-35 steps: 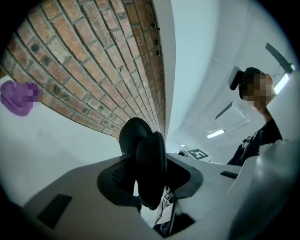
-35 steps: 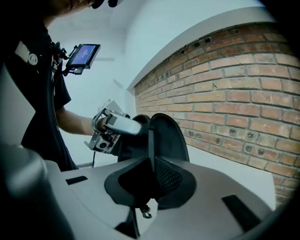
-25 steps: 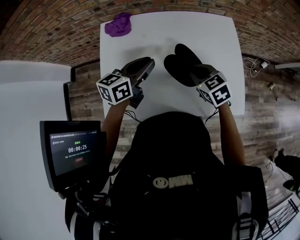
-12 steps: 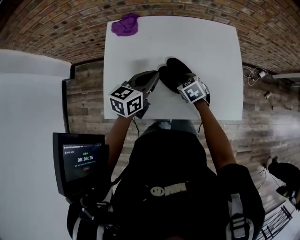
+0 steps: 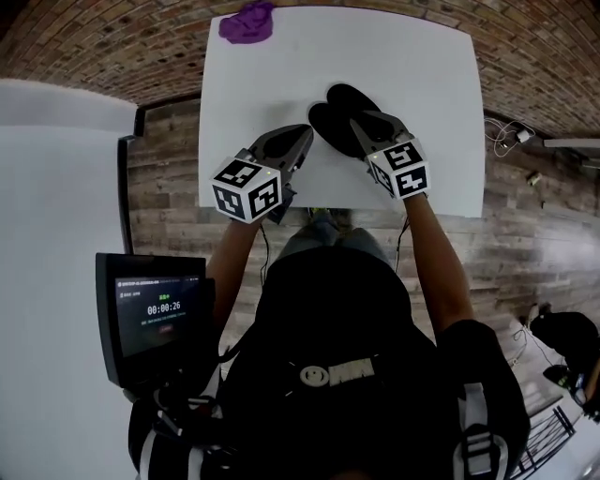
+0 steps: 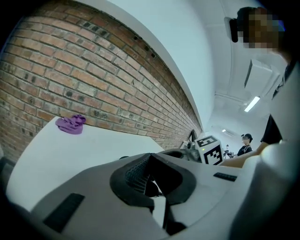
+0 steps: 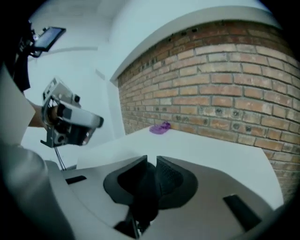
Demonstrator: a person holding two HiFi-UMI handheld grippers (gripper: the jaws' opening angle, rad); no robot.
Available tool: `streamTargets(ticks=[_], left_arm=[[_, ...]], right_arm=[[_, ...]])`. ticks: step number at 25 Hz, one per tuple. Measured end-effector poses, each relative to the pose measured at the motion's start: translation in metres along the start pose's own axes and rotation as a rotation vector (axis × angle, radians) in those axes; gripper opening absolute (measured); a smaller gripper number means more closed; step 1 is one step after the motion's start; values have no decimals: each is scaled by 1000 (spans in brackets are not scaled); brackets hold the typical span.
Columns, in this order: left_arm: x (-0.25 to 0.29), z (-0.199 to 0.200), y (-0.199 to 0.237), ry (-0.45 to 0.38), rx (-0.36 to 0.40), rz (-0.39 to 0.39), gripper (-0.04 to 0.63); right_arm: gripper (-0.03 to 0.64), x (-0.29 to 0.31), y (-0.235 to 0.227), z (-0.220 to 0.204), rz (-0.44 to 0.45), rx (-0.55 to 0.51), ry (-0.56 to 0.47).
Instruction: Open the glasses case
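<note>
The right gripper's [image 5: 361,122] jaws stand a little apart and have just been opening. The black glasses case [image 5: 330,122] is between them. In the right gripper view its dark mass [image 7: 143,192] fills the hollow between the ribbed pads, and only a narrow slit is left at the tips [image 7: 151,160]. The left gripper's [image 5: 305,131] jaws are closed tip to tip [image 6: 150,157]. A small dark bit shows low between its pads, and what it is cannot be told.

The glasses case lies on the white table [image 5: 422,75], near the middle and towards the near edge. From above it shows as two dark rounded lobes, one behind the other. How far it gapes cannot be made out. The right gripper comes onto its near lobe from the person's right. The left gripper's tip sits just beside the case's left edge, and contact there cannot be told.

Each gripper carries a marker cube, the left one [image 5: 246,187] and the right one [image 5: 401,169], both over the table's near edge. The person's bare forearms run back from them.

A crumpled purple cloth [image 5: 248,21] lies at the far left corner of the table, well apart from the case. A brick wall [image 6: 93,84] stands behind it. A wooden floor [image 5: 169,178] shows beside the table, and a small dark screen [image 5: 155,314] is lit at the person's left.
</note>
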State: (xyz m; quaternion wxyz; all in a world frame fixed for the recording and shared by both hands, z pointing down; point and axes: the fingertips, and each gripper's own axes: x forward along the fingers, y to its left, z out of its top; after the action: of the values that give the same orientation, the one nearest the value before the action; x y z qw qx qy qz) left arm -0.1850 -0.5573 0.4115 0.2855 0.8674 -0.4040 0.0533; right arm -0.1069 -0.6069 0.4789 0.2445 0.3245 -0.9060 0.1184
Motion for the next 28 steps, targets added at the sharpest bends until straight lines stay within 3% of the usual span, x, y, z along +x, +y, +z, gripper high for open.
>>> streamTargets(ticks=[3,6,10,15,20,28], left_arm=[[-13,-7,-30,-23,41,19,5],[-18,-19,-60,-22,86,31,5],[-21,-52,-111,4,126,19,5],[-26,-104,-178,40,130,5,5],[-41,-143,-238,75,147,-16,5],[-79,-167,-277,63,155,-9,5]], right_arm=[[8,-50,22,26,23,-39,-165],[6,-91,41,26,38,-85,-223],[8,-151,58,-7,41,-65,-234],[8,-222,86,-64,42,-111,-210],[8,-276,111,-93,61,-54,-225],[6,-307,155,-106,88,-50,-257]])
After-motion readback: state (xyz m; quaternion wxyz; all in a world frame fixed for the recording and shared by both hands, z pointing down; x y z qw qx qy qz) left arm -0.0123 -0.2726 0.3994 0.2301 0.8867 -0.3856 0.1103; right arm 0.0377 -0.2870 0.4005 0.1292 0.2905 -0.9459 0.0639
